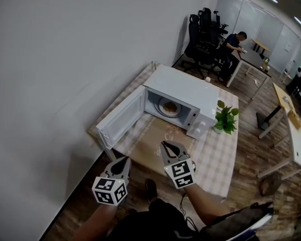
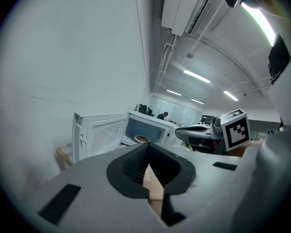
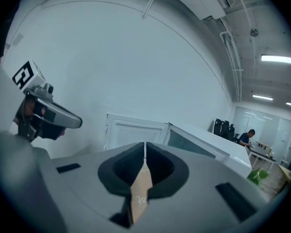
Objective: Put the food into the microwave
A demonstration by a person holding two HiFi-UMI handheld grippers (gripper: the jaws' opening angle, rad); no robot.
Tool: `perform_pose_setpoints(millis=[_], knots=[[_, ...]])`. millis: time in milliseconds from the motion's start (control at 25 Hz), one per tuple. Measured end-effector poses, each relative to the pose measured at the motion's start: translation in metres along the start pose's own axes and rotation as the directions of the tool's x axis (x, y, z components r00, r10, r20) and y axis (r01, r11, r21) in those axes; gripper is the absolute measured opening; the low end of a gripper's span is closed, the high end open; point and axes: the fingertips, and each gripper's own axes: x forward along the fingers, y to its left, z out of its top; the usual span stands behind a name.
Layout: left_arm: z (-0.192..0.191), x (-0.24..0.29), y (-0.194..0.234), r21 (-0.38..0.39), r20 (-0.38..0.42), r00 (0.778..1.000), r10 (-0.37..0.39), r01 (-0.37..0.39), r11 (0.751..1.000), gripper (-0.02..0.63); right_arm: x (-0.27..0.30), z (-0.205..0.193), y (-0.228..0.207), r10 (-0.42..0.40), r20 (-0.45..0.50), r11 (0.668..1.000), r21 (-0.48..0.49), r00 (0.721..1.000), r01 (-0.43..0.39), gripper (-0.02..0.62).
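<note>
A white microwave (image 1: pixel 183 92) stands on the checked table (image 1: pixel 215 157), its door (image 1: pixel 121 117) swung open to the left. Inside lies a plate of food (image 1: pixel 169 106), also seen as the food (image 2: pixel 142 139) in the left gripper view. Both grippers hover near the table's front edge, well short of the microwave. My left gripper (image 1: pixel 124 162) is shut with nothing in it, and so is my right gripper (image 1: pixel 165 145). From the left gripper (image 2: pixel 148 149), the right gripper (image 2: pixel 203 131) shows to its right. From the right gripper (image 3: pixel 145 147), the door (image 3: pixel 136 132) lies ahead.
A small potted plant (image 1: pixel 226 118) stands right of the microwave. A white wall (image 1: pixel 65 59) runs along the left. Behind are office chairs (image 1: pixel 203 31) and a seated person (image 1: pixel 236 41) at a desk; more desks (image 1: pixel 296 134) stand at the right.
</note>
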Motion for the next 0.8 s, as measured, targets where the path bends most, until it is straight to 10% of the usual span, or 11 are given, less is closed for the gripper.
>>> perform_pose_setpoints(millis=[800], knots=[[0.051,0.001,-0.044,0.051,0.126,0.988,0.084,-0.091,0.995,0.008,-0.050,0.033,-0.020,0.129,0.153,0.966,0.204,0.980,-0.159,0.008]])
